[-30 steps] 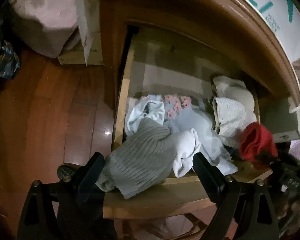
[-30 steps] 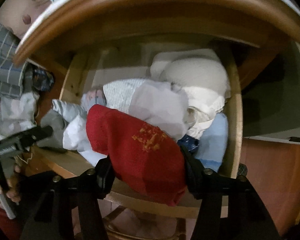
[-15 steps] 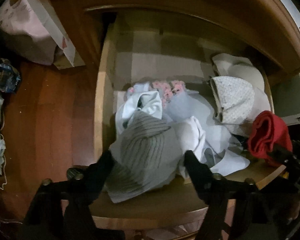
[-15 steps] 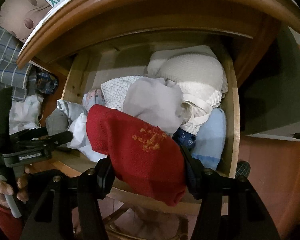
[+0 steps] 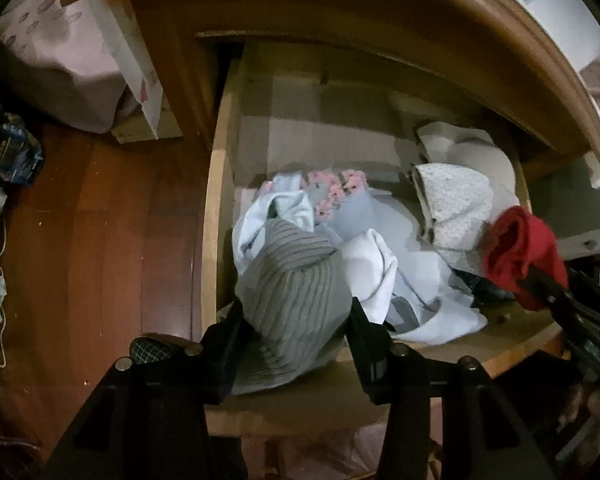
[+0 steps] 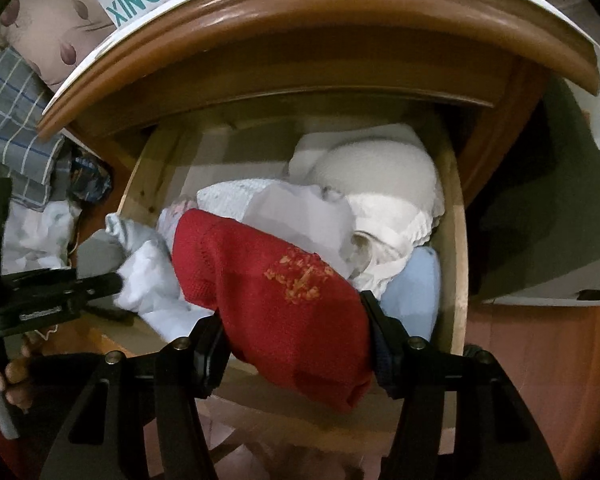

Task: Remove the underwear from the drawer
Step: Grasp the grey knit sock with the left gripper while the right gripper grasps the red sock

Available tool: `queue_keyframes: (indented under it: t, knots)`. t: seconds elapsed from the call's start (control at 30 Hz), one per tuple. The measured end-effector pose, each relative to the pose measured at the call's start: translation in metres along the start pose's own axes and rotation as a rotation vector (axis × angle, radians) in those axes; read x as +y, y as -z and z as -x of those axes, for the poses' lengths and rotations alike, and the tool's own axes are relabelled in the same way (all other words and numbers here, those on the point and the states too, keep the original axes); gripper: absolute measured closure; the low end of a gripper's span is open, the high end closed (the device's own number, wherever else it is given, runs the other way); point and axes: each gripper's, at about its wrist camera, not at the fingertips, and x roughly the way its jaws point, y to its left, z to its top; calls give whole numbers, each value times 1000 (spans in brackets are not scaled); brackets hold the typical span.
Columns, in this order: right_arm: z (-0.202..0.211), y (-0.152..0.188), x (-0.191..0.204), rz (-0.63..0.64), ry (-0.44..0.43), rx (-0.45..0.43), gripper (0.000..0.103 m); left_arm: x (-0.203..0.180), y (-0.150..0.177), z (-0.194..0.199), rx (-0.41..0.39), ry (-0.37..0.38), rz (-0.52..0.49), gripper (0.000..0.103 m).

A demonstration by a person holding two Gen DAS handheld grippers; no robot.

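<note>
Left wrist: grey underwear [image 5: 296,300] between closing jaws.

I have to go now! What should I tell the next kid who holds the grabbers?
Left gripper: jaws closing around the grey ribbed garment at the drawer's front edge.
Right gripper: clamped on the red knit garment, which hangs over the front edge.
Open drawer: white, light blue and pink-flowered pieces are inside.
Done: both pieces gripped or nearly so, nothing clear of the drawer.
Left: finish the grey grip, lift both out, then take the rest.
</note>
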Motion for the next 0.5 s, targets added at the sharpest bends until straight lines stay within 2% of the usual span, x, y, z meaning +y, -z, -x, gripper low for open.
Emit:
queue_keyframes:
  t: [0.2, 0.3, 0.5]
  knots:
    - [-5, -1, -4, 2, 14, -2, 47, 5, 2, 20, -45, 49, 21, 55]
    - [-6, -1, -6, -13, -2, -1, 47, 5, 3, 25, -73, 33, 18, 54]
    - [-7, 0, -10, -34, -21, 7, 47, 9, 0, 16, -26, 10, 58, 51]
